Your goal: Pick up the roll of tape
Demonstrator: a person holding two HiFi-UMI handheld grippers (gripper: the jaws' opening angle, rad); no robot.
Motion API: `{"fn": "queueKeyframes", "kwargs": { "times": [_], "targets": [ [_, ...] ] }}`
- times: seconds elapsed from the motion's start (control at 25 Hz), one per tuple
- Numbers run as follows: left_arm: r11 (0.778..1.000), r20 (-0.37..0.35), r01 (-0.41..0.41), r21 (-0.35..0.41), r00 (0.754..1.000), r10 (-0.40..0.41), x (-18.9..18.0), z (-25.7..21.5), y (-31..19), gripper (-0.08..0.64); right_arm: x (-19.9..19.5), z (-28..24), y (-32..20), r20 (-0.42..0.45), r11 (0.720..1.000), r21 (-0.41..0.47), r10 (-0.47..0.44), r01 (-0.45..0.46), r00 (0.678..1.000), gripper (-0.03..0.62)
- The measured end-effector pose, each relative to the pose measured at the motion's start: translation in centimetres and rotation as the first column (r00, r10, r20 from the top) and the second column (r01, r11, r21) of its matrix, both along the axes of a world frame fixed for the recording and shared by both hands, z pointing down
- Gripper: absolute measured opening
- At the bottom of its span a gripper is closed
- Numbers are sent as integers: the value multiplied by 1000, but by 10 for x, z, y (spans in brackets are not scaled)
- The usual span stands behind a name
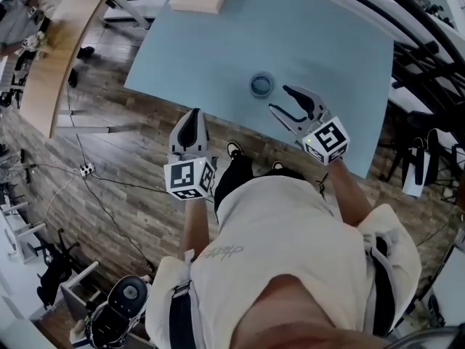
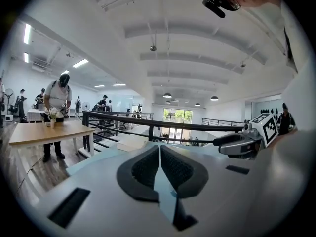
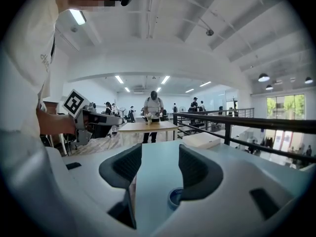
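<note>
Right gripper (image 1: 280,99) fingers apart, near tape roll (image 1: 261,85) on blue table (image 1: 320,42) — left gripper (image 1: 192,118) fingers together, empty.

Bright, even light: ceiling lamps (image 2: 214,98) overhead, windows (image 2: 174,116) blown out. Shadows faint. Strong fisheye, black corners in my gripper views. My left gripper (image 2: 160,149) soft near lens.

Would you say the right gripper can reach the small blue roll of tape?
Probably yes: the right gripper is open, and nothing lies between it and the small blue roll of tape.
</note>
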State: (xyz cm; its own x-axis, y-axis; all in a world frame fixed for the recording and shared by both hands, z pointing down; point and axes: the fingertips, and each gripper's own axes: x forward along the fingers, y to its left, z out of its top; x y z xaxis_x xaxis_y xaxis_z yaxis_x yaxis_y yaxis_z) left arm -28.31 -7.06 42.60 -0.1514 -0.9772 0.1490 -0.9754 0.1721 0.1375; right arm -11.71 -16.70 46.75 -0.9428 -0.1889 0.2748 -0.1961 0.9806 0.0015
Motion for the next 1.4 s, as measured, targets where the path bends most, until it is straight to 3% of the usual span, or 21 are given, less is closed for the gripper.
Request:
{"fn": "queueKeyframes", "kwargs": {
  "times": [0.28,0.52,0.8,1.12,1.4],
  "targets": [
    [996,-25,-91,16,996,91,-46,4,-25,29,-41,27,-14,-63,998,-15,62,-63,996,232],
    [987,-33,-163,9,986,163,-68,11,-40,29,-47,68,-21,-198,990,-40,125,-136,972,230],
    [984,-53,-179,-13,983,178,-81,21,-46,29,-54,115,-24,-341,989,-55,110,-137,934,229],
    [982,-86,-173,-76,982,167,-83,46,-57,29,-57,181,-42,-504,990,-76,65,-120,861,229],
    [974,-102,-186,-127,979,174,-89,66,-71,29,-63,237,-46,-672,992,-109,-23,-68,741,219]
  ]
}}
